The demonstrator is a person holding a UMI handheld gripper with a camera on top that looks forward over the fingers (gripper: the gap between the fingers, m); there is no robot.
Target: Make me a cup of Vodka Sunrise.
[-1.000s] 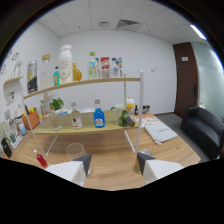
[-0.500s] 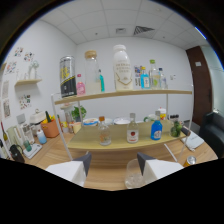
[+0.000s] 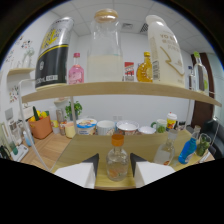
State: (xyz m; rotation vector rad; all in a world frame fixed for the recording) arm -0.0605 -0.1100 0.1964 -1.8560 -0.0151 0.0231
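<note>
Gripper [image 3: 113, 165] fingers spread; small orange-capped bottle [image 3: 116, 160] stands between them, gaps either side

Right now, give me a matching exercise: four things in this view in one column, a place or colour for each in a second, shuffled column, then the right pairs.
Things:
1. small clear bottle with orange cap
2. black and yellow can
3. blue bottle
4. glass jar with white liquid

Places:
A. upper shelf, at its middle
B. between the open jaws of the gripper
C. upper shelf, beside the pink bottle
D. lower shelf, beside a green bottle

Pairs: 1-B, 2-C, 3-D, 4-A
</note>
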